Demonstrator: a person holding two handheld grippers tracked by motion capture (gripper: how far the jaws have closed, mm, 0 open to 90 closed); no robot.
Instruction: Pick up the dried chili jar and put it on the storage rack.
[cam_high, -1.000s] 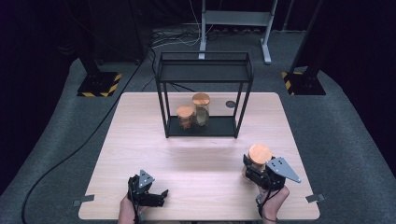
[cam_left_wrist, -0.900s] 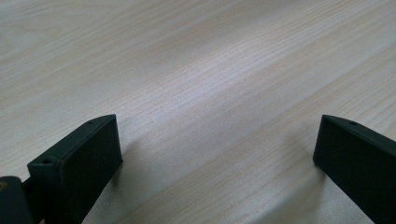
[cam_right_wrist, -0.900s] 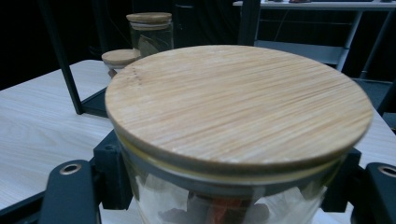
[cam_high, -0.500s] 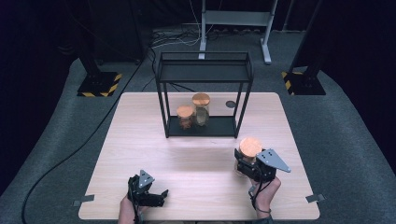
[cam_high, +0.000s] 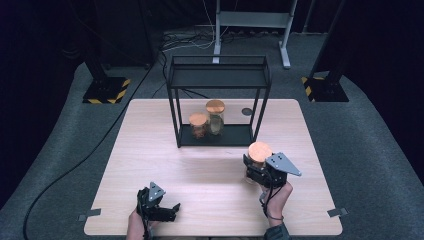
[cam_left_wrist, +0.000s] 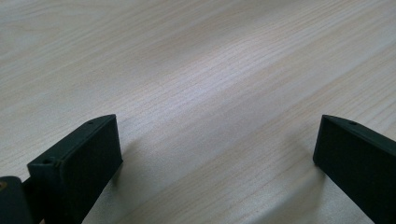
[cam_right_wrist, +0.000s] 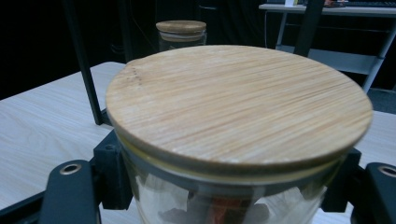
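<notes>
A glass jar with a round wooden lid (cam_high: 260, 150) (cam_right_wrist: 238, 105) is held in my right gripper (cam_high: 256, 169), whose jaws are shut on its glass body just under the lid. It hangs over the table's right half, a little in front of the black wire shelf (cam_high: 218, 84). Two more wooden-lidded jars stand on the shelf's lower deck, a short one (cam_high: 198, 124) and a taller one (cam_high: 215, 116); one jar (cam_right_wrist: 181, 31) shows far off in the right gripper view. My left gripper (cam_high: 172, 209) (cam_left_wrist: 217, 154) rests low at the table's front left, jaws wide apart over bare wood.
The light wooden table (cam_high: 150, 150) stands on grey carpet. A small dark disc (cam_high: 246, 112) lies on the table behind the shelf's right leg. Black stands with yellow-striped bases (cam_high: 105, 90) and a metal frame (cam_high: 250, 20) stand beyond the far edge.
My right gripper has carried the jar to the left and farther from the front edge, toward the shelf. The left gripper has stayed where it was.
</notes>
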